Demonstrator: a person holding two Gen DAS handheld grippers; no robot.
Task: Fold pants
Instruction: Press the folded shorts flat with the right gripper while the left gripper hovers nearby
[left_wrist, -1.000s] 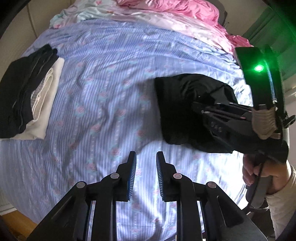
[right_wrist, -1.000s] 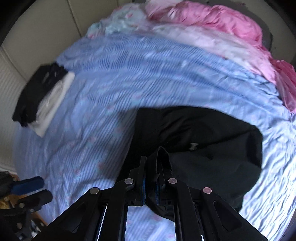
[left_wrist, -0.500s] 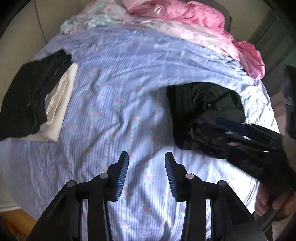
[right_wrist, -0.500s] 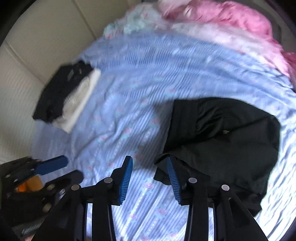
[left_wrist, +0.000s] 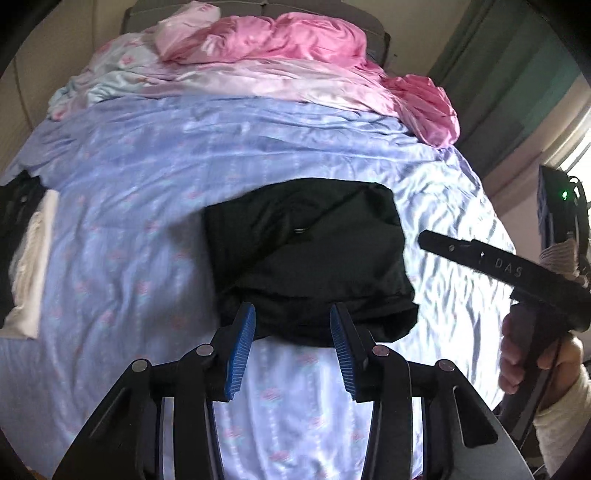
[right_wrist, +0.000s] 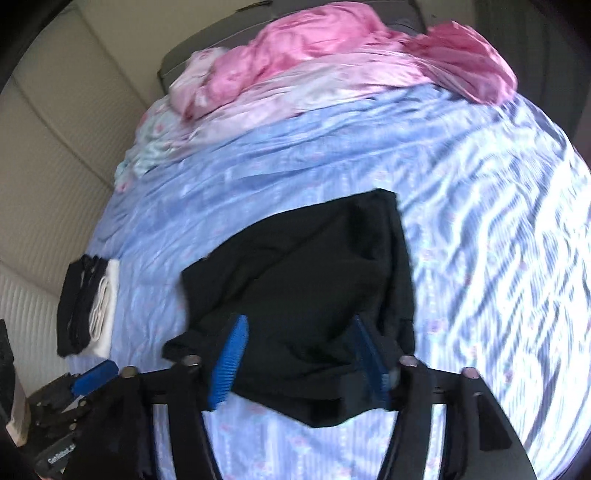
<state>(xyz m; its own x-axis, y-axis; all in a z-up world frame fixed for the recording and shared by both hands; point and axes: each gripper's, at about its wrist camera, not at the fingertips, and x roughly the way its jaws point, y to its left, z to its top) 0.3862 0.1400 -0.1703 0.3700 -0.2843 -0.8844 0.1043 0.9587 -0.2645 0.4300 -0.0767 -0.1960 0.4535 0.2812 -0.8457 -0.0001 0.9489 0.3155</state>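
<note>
The black pants (left_wrist: 310, 254) lie folded in a loose bundle on the blue flowered bedsheet (left_wrist: 129, 206); they also show in the right wrist view (right_wrist: 306, 295). My left gripper (left_wrist: 291, 347) is open, its blue pads just short of the bundle's near edge. My right gripper (right_wrist: 299, 358) is open, hovering over the bundle's near edge with nothing between its pads. The right gripper's body (left_wrist: 517, 269) shows at the right of the left wrist view, held by a hand.
A stack of folded black and white clothes (right_wrist: 88, 306) lies at the bed's left edge, also in the left wrist view (left_wrist: 26, 258). Crumpled pink and pale bedding (left_wrist: 295, 51) is piled at the bed's far end. A padded beige wall (right_wrist: 55, 147) is left.
The right gripper opened and let go of the pants, which now lie on the bed. The left gripper opened wider and moved right, up to the bundle.
</note>
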